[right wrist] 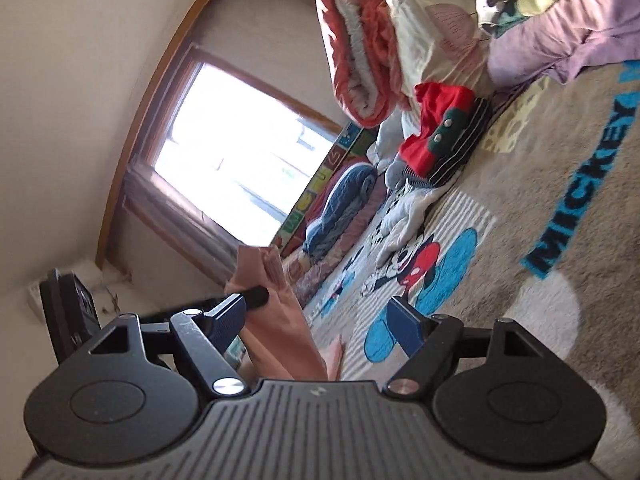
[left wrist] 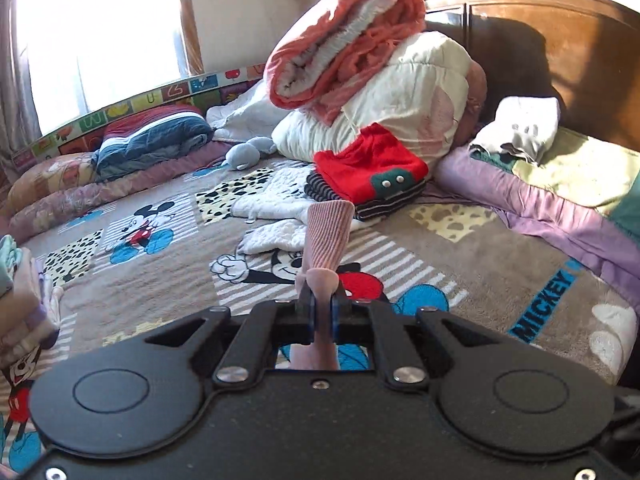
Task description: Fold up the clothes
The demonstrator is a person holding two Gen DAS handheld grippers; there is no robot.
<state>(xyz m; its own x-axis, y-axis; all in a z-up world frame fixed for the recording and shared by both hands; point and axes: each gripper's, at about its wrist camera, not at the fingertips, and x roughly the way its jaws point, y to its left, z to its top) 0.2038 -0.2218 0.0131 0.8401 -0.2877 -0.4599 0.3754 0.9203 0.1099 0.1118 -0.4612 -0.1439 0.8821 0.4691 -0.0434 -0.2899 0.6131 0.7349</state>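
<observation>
Nearest in the left wrist view, the left gripper (left wrist: 319,300) has its fingers pressed together on a pink ribbed garment (left wrist: 326,236), which stands up from the pinch and also trails back under the tool. In the right wrist view, the right gripper (right wrist: 320,316) is spread wide with nothing between its fingers; the same pink garment (right wrist: 276,320) hangs just left of its left finger (right wrist: 226,316), possibly brushing it, though the tilted view makes contact hard to judge. Below both tools lies the Mickey blanket (left wrist: 500,280) covering the bed. Farther on, a white quilted garment (left wrist: 276,216) lies spread on the blanket. Just beyond it to the right sits a folded stack (left wrist: 372,172) with a red piece on top of striped ones. Behind the stack rises a cream duvet (left wrist: 408,92) with an orange rolled blanket (left wrist: 344,40) resting on it. Far left, a blue folded quilt (left wrist: 156,136) lies beneath the bright window (left wrist: 104,36); far right stands the wooden headboard (left wrist: 560,40).
</observation>
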